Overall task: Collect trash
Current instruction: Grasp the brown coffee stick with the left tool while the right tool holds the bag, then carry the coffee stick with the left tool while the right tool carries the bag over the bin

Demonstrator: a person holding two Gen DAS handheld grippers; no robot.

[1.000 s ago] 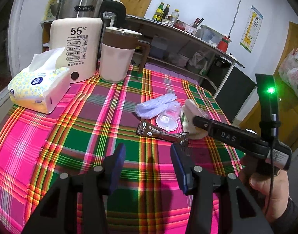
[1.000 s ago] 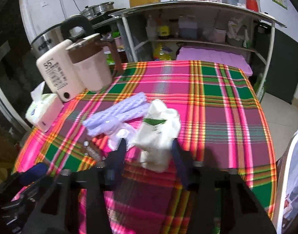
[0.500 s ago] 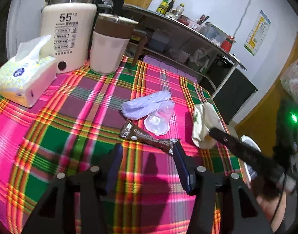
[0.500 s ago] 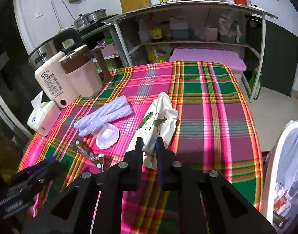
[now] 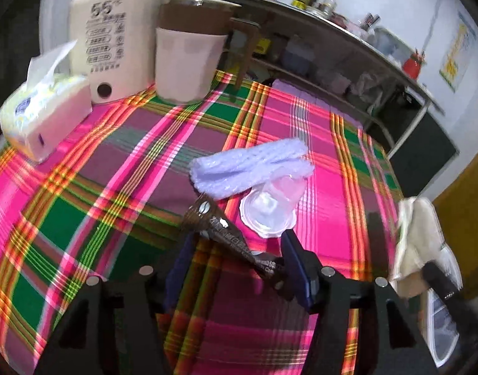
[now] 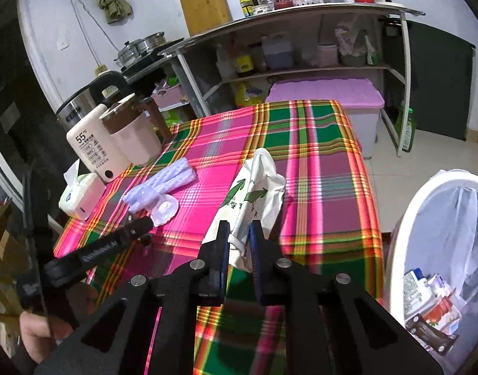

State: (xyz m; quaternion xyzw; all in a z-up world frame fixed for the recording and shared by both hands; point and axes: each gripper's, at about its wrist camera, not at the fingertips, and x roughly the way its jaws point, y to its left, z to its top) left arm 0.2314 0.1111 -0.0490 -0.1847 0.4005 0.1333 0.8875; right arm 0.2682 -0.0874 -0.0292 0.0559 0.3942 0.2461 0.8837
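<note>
A white bag with green print (image 6: 254,187) hangs partly lifted off the plaid table, and my right gripper (image 6: 239,234) is shut on its lower end. The bag also shows at the right edge of the left wrist view (image 5: 417,237). My left gripper (image 5: 236,243) is low over the cloth with its jaws opening. A brown snack wrapper (image 5: 220,228) lies between them, and the pads do not press it. Just beyond lie a clear plastic cup (image 5: 268,209) on its side and a folded purple foam net (image 5: 251,168).
A white bin with a liner (image 6: 404,218) stands on the floor right of the table, with packets inside. A tissue pack (image 5: 45,115), a cream water warmer (image 5: 114,37) and a pink jug (image 5: 185,59) stand at the table's far left. Shelves stand behind.
My right gripper shut on the white bag and drew it back toward the table's near right. My left gripper advanced over the brown wrapper and its jaws widened.
</note>
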